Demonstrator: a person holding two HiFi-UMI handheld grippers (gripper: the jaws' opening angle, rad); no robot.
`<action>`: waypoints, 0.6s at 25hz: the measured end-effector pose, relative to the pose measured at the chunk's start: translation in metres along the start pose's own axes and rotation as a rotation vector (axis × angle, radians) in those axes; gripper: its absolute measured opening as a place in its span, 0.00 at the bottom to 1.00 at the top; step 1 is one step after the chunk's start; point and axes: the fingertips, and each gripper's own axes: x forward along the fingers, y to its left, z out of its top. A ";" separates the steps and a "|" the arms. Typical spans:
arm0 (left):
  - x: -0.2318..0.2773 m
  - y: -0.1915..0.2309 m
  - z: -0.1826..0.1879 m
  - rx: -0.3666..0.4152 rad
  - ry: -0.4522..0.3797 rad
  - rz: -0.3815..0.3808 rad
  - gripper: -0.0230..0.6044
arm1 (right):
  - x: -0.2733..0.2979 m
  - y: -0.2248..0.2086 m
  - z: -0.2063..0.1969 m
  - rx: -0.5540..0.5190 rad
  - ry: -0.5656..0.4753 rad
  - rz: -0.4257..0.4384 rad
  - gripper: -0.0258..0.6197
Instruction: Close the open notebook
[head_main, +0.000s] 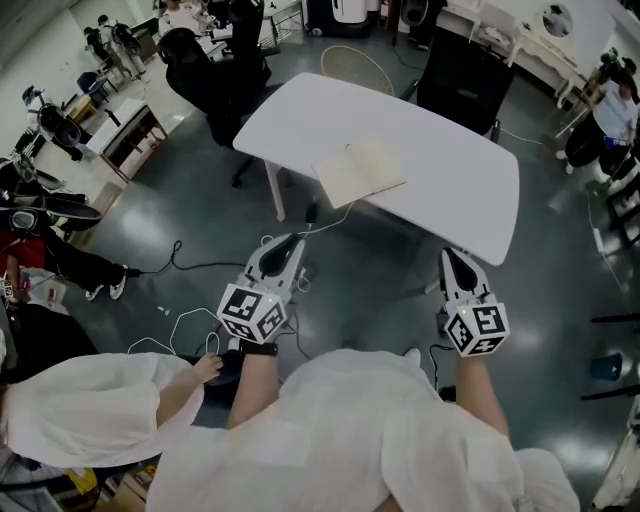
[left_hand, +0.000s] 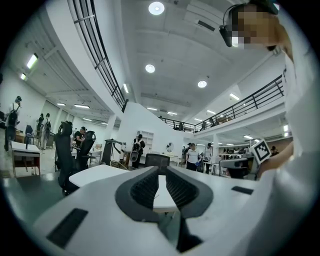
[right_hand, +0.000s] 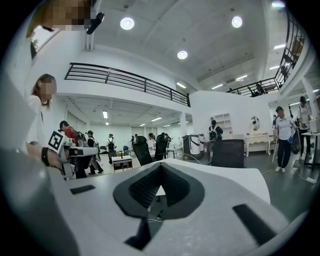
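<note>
Clearly, the left gripper (head_main: 296, 242) and right gripper (head_main: 451, 256) are clenched on nothing. The notebook (head_main: 360, 172) looks light and bendy, and is best lifted by one cover's outer edge.

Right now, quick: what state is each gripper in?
Left gripper: closed, holding nothing.
Right gripper: closed, holding nothing.
</note>
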 end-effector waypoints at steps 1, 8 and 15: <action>0.000 0.001 0.000 0.000 -0.001 0.002 0.11 | 0.001 0.000 0.000 -0.001 0.000 0.003 0.04; -0.001 0.009 0.002 -0.005 -0.005 0.008 0.11 | 0.006 0.007 0.009 0.038 -0.042 0.034 0.04; 0.006 0.013 -0.005 -0.026 0.009 0.002 0.11 | 0.007 0.003 0.007 0.028 -0.040 0.022 0.08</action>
